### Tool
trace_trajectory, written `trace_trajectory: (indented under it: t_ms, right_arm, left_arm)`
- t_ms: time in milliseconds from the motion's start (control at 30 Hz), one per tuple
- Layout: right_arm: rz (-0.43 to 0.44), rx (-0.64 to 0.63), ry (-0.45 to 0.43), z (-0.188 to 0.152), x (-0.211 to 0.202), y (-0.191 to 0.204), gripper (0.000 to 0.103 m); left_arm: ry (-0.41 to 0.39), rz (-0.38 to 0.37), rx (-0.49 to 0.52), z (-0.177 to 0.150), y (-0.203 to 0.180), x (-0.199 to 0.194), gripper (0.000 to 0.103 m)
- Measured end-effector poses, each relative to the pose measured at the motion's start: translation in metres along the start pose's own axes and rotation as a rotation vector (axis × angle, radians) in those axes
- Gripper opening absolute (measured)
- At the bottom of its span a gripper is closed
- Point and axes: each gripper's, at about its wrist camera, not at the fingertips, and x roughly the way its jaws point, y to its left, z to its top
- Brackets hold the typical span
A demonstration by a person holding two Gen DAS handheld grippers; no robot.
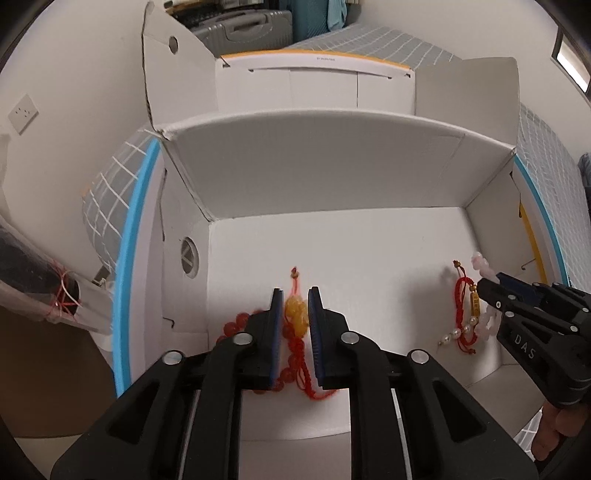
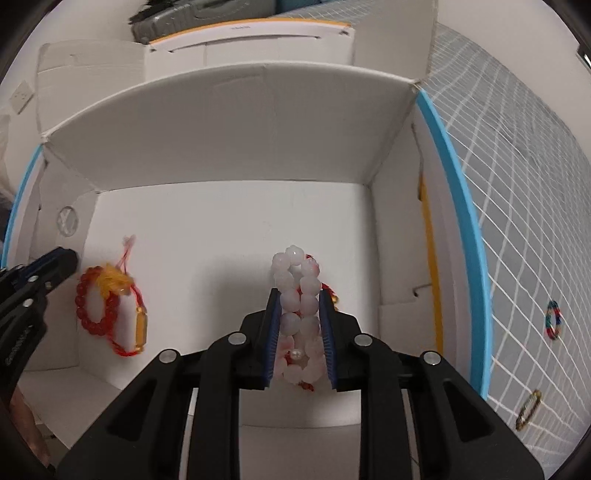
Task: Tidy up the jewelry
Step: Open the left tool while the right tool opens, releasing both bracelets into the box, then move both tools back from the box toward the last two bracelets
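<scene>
Both grippers point down into the white box [image 1: 332,177]. Lower left of the left view, the red beads [image 1: 236,325] are half hidden behind the left gripper [image 1: 297,325]. Its fingers are slightly spread around the yellow charm [image 1: 295,314], with gaps on both sides. At the right edge, the right gripper [image 2: 297,325] has its fingers spread beside the pink beads [image 2: 295,295]; can't tell if they touch. A red cord [image 1: 461,295] is partly buried underneath.

Grey suitcase [image 1: 243,27], wall socket [image 1: 23,112]
</scene>
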Motion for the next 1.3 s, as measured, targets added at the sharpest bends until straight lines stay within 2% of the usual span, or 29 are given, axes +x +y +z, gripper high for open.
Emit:
trace_trajectory:
  t_ms: [33,100,133,200,233,300,367,533,700,867,967,1133,1300]
  right_arm:
    - [0.003,0.001,-0.006,0.0,-0.002,0.001,0.033]
    - [0.01,0.006,-0.025,0.0,-0.008,0.001,0.047]
    - [0.014,0.008,-0.034,0.0,-0.012,0.001,0.05]
    - [0.015,0.007,-0.058,-0.001,-0.02,0.002,0.064]
    - [0.012,0.007,-0.072,-0.001,-0.025,0.001,0.067]
    - [-0.012,0.012,-0.106,0.001,-0.035,0.001,0.083]
    - [-0.032,0.023,-0.149,0.0,-0.047,-0.001,0.093]
    - [-0.059,0.05,-0.225,0.004,-0.075,-0.013,0.096]
    - [-0.073,0.078,-0.279,0.001,-0.096,-0.037,0.096]
    - [-0.09,0.117,-0.313,-0.01,-0.109,-0.075,0.096]
    - [-0.109,0.156,-0.328,-0.02,-0.114,-0.111,0.096]
    - [-0.136,0.193,-0.366,-0.04,-0.123,-0.17,0.096]
    - [-0.198,0.272,-0.345,-0.063,-0.124,-0.249,0.096]
  left_arm:
    - [-0.003,0.006,-0.002,0.0,0.0,-0.002,0.044]
    - [-0.027,0.019,-0.014,0.0,0.001,-0.006,0.059]
    - [-0.032,0.027,-0.013,0.0,0.001,-0.008,0.064]
    - [-0.042,0.039,-0.02,0.0,0.002,-0.012,0.075]
    - [-0.048,0.04,-0.023,0.0,0.002,-0.014,0.079]
    - [-0.068,0.044,-0.019,0.0,0.002,-0.019,0.081]
    - [-0.1,0.057,-0.009,-0.001,0.0,-0.026,0.085]
    - [-0.152,0.054,-0.017,-0.002,-0.001,-0.042,0.097]
    - [-0.185,0.039,-0.004,-0.003,-0.012,-0.058,0.097]
    - [-0.227,0.006,0.028,-0.006,-0.04,-0.075,0.097]
    - [-0.241,-0.034,0.058,-0.01,-0.065,-0.082,0.097]
    - [-0.264,-0.102,0.153,-0.018,-0.126,-0.092,0.097]
    - [-0.268,-0.201,0.239,-0.028,-0.198,-0.095,0.097]
